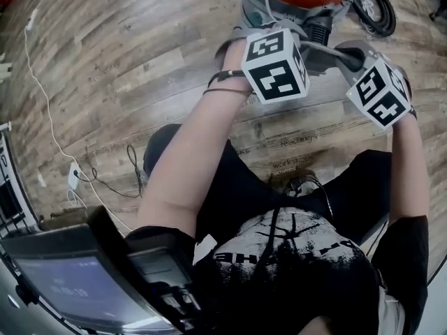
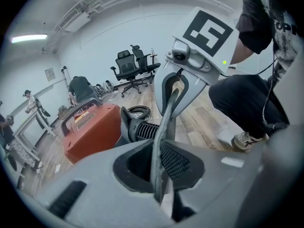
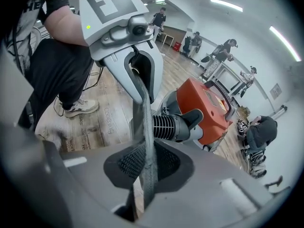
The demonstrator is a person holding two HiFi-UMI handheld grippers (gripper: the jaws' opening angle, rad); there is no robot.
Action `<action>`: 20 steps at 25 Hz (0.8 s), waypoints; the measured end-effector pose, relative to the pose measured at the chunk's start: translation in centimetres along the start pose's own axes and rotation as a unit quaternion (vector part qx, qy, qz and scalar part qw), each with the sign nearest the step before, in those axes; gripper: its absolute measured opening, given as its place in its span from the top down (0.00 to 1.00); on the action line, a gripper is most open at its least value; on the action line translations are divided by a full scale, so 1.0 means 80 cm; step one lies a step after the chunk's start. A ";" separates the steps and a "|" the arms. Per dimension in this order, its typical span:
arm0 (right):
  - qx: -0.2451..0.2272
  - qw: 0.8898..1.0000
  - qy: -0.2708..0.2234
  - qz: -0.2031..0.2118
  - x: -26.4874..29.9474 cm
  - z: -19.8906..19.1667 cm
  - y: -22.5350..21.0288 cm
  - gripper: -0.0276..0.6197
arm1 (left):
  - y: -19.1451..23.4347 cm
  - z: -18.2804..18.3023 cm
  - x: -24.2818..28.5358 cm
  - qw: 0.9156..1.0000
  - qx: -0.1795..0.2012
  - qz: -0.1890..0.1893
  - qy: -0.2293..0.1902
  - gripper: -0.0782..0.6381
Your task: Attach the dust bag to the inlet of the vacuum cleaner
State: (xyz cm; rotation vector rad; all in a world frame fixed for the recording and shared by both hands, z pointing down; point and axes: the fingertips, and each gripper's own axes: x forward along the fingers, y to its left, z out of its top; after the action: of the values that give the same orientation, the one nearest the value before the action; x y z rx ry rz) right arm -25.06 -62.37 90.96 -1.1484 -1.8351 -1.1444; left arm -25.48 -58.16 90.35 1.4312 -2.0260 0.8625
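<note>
While both claws face each other just in front of the vacuum cleaner (image 3: 209, 109), a grey strip of the dust bag (image 3: 142, 120) stretches taut between them; the left claw (image 2: 159, 163) is clenched on one end of that strip, ridged pads pressed to the fabric, and the right claw (image 3: 145, 165) grasps the other end the same way; the strip crosses in front of the vacuum cleaner's ribbed grey inlet (image 3: 166, 126), though whether it touches the inlet cannot be told; the vacuum cleaner is orange with a dark handle and stands on the wooden floor (image 1: 140, 61); a black coil (image 1: 374, 5) lies just beside the vacuum cleaner; on the side of the claws away from the vacuum cleaner is the person's shoe (image 2: 244, 140); office chairs (image 2: 133, 63) stand well beyond the vacuum cleaner, near the far wall
</note>
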 end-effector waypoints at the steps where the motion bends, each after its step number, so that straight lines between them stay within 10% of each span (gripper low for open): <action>1: -0.002 1.000 0.001 0.001 -0.001 0.002 -0.001 0.90 | 0.001 0.000 -0.001 1.000 -0.004 -0.001 -0.002 0.84; 11: -0.048 0.999 0.004 -0.007 -0.002 0.033 0.000 0.90 | 0.015 -0.034 0.008 0.999 -0.025 0.016 0.023 0.84; 20: 0.060 0.998 -0.002 -0.022 0.003 -0.020 -0.015 0.89 | 0.002 0.028 0.001 0.999 0.013 0.008 -0.037 0.85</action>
State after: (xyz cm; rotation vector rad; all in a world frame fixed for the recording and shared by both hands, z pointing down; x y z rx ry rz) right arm -26.08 -64.01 91.42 -1.0477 -1.9131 -1.0427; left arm -25.73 -59.82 88.86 1.4818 -2.0904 0.8578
